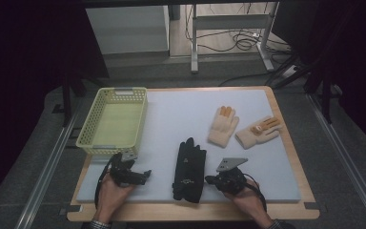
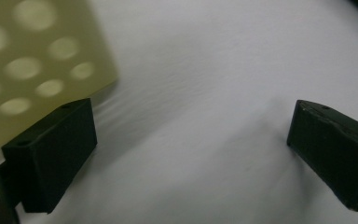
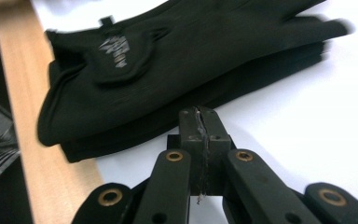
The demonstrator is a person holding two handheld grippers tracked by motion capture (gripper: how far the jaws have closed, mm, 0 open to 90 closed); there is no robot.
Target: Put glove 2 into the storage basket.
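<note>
A pair of black gloves [image 1: 189, 171] lies stacked near the front middle of the white mat [image 1: 181, 119]; in the right gripper view the black gloves [image 3: 168, 70] lie just ahead of the jaws. My right gripper [image 1: 208, 180] rests low beside the gloves' right edge, and its jaws [image 3: 199, 122] are pressed together with nothing between them. My left gripper [image 1: 145, 175] sits at the front left of the mat, jaws wide apart and empty over bare mat [image 2: 200, 140]. Two cream gloves, one [image 1: 222, 125] and another [image 1: 258, 131], lie at the back right.
A pale yellow perforated basket [image 1: 112, 121] stands at the mat's left, its wall [image 2: 23, 65] close to the left gripper's jaw. The wooden table edge [image 3: 42, 154] runs along the front. A person's hands hold both grippers from the near side.
</note>
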